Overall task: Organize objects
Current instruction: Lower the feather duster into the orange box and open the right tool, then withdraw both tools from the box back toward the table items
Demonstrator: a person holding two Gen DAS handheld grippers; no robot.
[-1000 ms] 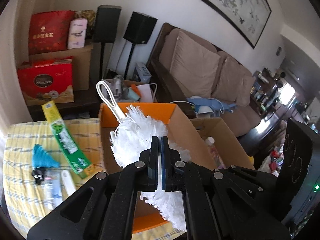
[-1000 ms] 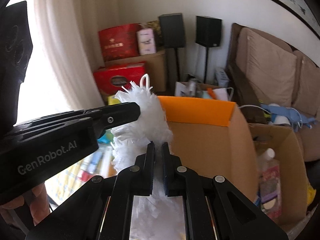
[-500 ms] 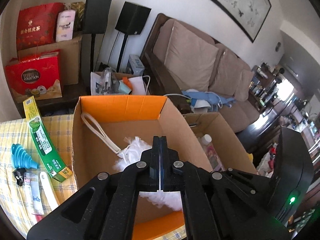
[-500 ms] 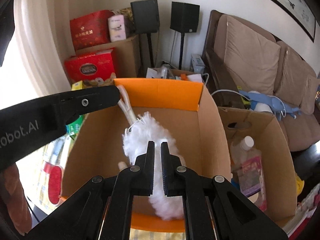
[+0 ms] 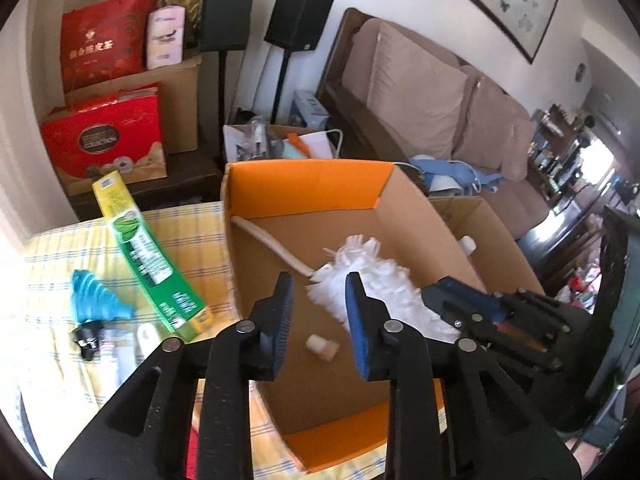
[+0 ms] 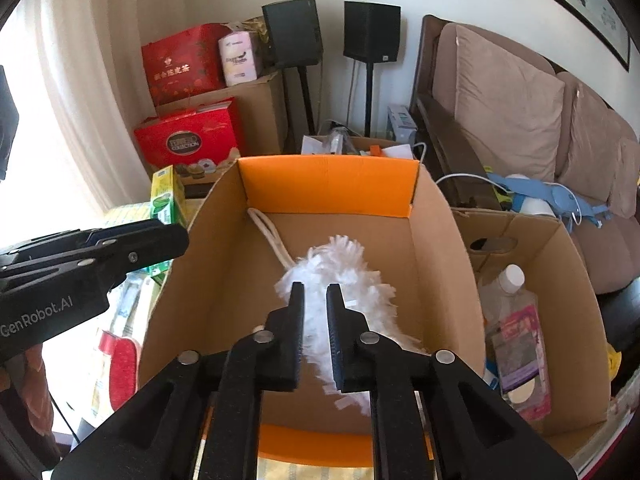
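A white fluffy duster [image 5: 368, 280] with a cream handle lies inside the open cardboard box [image 5: 304, 184] with orange flaps; it also shows in the right wrist view [image 6: 340, 272] in the box [image 6: 328, 180]. My left gripper [image 5: 320, 284] is open above the box, holding nothing. My right gripper [image 6: 316, 292] is slightly open just above the duster's fluff, not gripping it. The right gripper's body [image 5: 500, 312] shows in the left wrist view; the left gripper [image 6: 92, 256] shows at the left in the right wrist view.
A small cork-like piece [image 5: 322, 346] lies on the box floor. On the yellow checked cloth [image 5: 52, 248] lie a green carton [image 5: 148, 252], a blue funnel [image 5: 92, 292] and tubes. A second cardboard box [image 6: 560, 320] with a bottle [image 6: 512, 320] stands to the right. A sofa [image 6: 520, 120] stands behind.
The duster went from being held up over the box to lying inside it. Both grippers have opened and let it go; the left jaws opened wide.
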